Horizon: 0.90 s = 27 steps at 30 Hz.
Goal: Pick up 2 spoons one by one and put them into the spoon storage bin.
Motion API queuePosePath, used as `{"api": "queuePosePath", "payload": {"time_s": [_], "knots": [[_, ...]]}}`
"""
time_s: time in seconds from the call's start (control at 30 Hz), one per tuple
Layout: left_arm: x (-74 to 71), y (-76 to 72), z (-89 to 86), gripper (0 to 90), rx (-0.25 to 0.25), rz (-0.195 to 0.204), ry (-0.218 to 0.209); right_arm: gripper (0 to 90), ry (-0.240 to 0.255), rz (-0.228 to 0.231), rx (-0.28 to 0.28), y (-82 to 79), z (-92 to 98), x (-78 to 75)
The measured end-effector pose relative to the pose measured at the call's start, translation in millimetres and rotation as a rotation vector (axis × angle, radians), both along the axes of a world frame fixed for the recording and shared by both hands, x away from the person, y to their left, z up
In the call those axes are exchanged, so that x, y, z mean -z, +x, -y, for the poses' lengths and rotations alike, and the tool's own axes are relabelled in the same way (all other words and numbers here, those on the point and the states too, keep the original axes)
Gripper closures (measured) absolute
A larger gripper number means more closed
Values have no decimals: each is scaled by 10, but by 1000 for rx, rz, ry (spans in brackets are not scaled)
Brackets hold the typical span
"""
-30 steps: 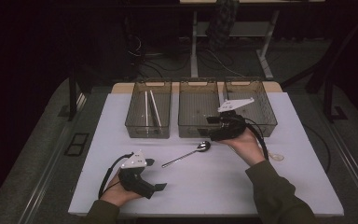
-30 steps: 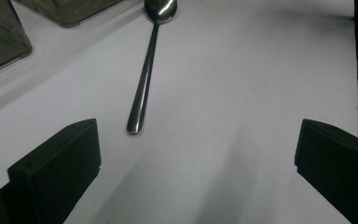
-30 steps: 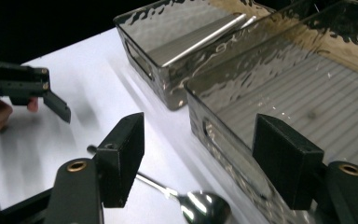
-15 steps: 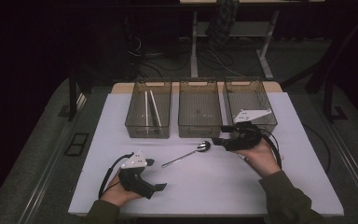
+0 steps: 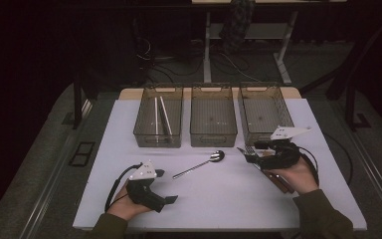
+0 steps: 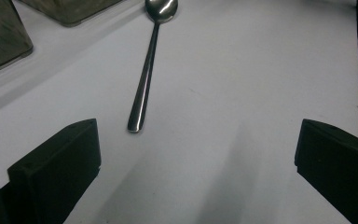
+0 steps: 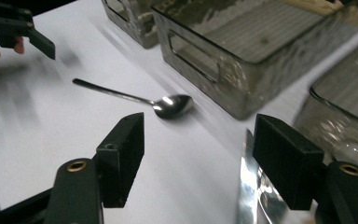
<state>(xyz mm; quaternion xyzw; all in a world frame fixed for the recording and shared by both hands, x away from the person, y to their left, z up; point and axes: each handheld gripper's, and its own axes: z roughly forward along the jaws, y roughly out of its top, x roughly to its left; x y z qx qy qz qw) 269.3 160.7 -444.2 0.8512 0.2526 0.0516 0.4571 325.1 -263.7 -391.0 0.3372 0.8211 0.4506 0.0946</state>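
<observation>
Right gripper (image 5: pixel 251 152) has drawn back from the bins (image 5: pixel 213 130), beside the spoon (image 5: pixel 199 165).

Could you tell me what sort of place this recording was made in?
Probably a lab or workshop set up for recording: a white table with three clear bins in a row, a spoon, cables on the carpeted floor behind.

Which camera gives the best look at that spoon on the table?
The left gripper view: the spoon lies straight ahead, handle sharp and close, though its bowl is cut off. The right gripper view shows it whole but farther away; the high view shows it small between the hands.
</observation>
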Motion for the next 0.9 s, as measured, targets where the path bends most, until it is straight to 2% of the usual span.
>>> {"api": "queuePosePath", "payload": {"time_s": [0.4,0.6,0.73,0.9], "knots": [[-1,-2,8,0,2,2,10,417,-53,-23,96,-110,573,130],[-1,-7,9,0,4,2,12,446,-112,-47,157,-86,831,210],[-3,-9,12,0,5,3,13,494,-172,-74,178,-58,942,283],[0,-8,14,0,7,3,14,571,-163,-102,199,-37,1045,330]]}}
